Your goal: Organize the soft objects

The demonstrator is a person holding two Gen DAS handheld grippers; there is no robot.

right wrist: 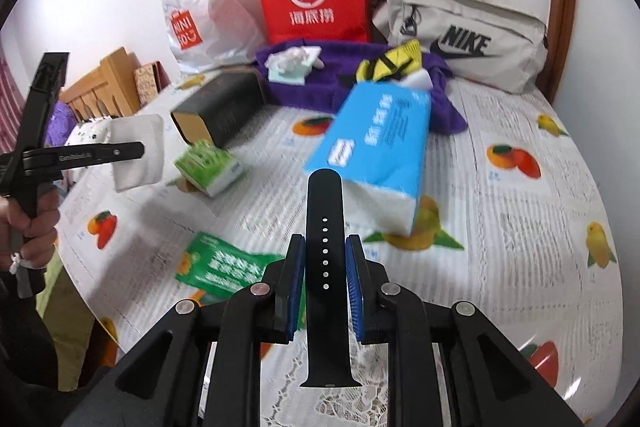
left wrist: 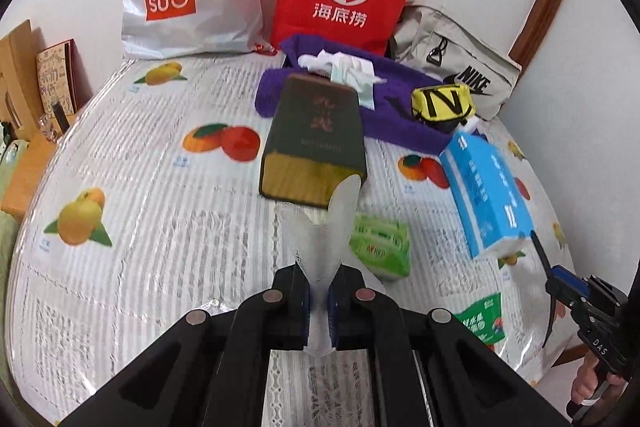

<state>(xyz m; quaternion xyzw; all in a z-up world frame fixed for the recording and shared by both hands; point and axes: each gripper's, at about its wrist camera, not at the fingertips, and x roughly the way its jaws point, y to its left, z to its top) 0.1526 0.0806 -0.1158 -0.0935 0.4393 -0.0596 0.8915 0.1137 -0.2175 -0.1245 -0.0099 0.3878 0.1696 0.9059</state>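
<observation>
In the left wrist view my left gripper is shut on a thin white cloth pad that stands up between the pads, above the table. The right wrist view shows that same left gripper at the left, the white cloth pad hanging flat from it, a hand on its handle. My right gripper is shut on a black watch strap with a row of holes, held lengthwise. Seen from the left wrist, the right gripper is at the right edge with the strap edge-on.
On the fruit-print table cover lie a blue tissue pack, a green tissue pack, a dark box, a green flat packet and a purple towel with a yellow pouch. Red, white and Nike bags line the back wall.
</observation>
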